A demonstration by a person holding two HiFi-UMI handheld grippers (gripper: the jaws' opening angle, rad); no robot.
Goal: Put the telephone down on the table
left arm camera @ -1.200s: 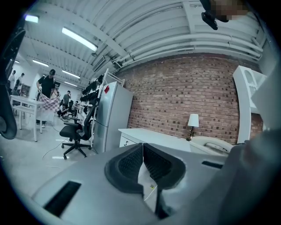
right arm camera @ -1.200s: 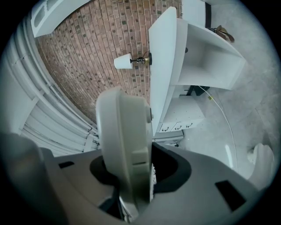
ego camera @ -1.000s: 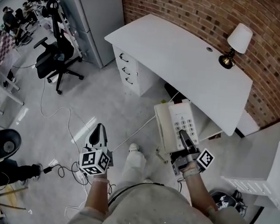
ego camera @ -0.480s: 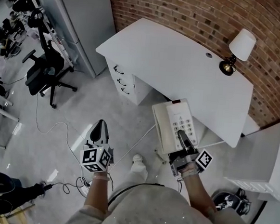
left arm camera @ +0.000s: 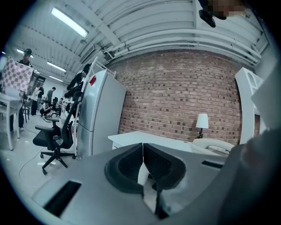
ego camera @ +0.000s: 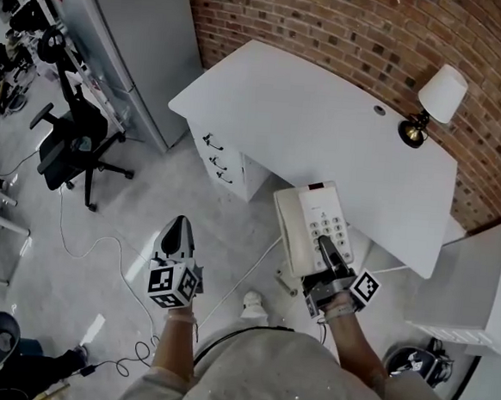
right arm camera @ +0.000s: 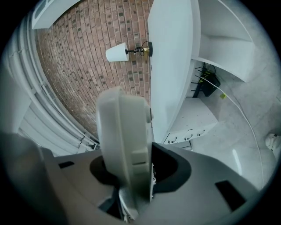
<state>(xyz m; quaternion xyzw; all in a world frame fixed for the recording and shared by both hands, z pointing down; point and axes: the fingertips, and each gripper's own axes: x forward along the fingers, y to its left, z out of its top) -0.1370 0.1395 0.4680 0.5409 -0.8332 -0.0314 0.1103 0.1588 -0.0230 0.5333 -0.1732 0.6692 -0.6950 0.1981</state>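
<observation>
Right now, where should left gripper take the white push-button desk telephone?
Probably the white push-button desk telephone's long left edge, from the left, jaws across its thin body, as the right gripper pinches the near edge. The left gripper is shut; open first.

White telephone [right arm camera: 124, 132] squeezed in the right gripper [right arm camera: 131, 173], white desk [right arm camera: 172, 61] beyond it, small lamp [right arm camera: 117, 52] on the desk, brick wall [right arm camera: 74, 70] behind
</observation>
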